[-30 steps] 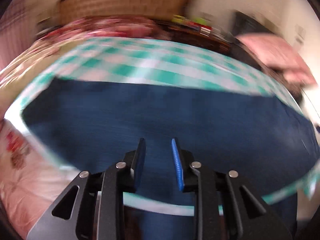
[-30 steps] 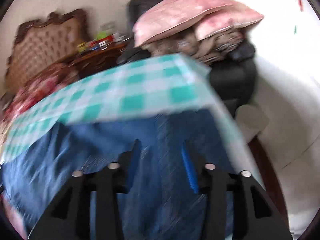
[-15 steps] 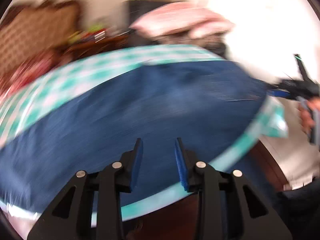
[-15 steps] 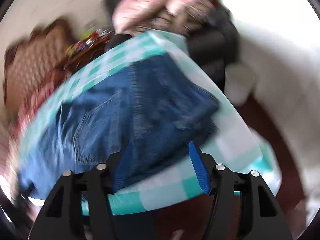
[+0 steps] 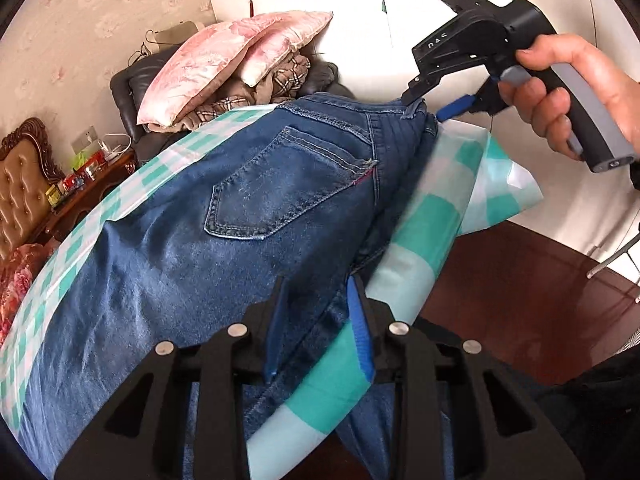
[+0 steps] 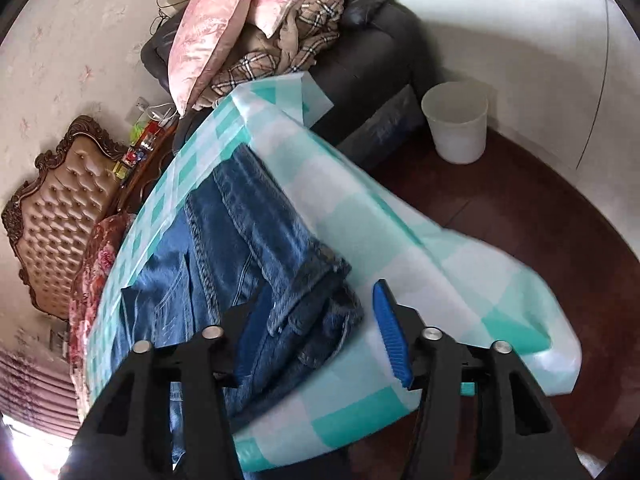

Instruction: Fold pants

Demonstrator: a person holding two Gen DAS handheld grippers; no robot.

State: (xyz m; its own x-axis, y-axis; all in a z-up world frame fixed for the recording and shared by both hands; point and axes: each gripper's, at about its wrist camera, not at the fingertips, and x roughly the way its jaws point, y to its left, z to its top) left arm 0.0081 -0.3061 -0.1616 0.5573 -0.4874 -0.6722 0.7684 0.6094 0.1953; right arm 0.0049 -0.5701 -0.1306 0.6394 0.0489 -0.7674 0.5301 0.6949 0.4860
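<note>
Blue jeans [image 5: 224,216] lie along a table under a teal-and-white checked cloth [image 5: 420,248], back pocket up, waistband at the far end. My left gripper [image 5: 318,334] is open, its fingers either side of the jeans' near edge where it hangs over the table. My right gripper [image 6: 316,336] is open at the waistband corner [image 6: 316,300], the left finger over the denim. In the left wrist view the right gripper [image 5: 430,110] shows in a hand, its tips by the waistband.
A dark sofa [image 6: 372,60] piled with pink pillows [image 6: 224,12] and plaid blankets stands beyond the table. A white bin [image 6: 456,124] sits on the dark wood floor. A carved headboard [image 6: 60,208] and a cluttered side table [image 5: 92,172] stand at left.
Both grippers have swung toward the waistband end of the jeans. The right gripper has opened wider and come down at the waistband corner. The left has moved along the jeans' near edge.
</note>
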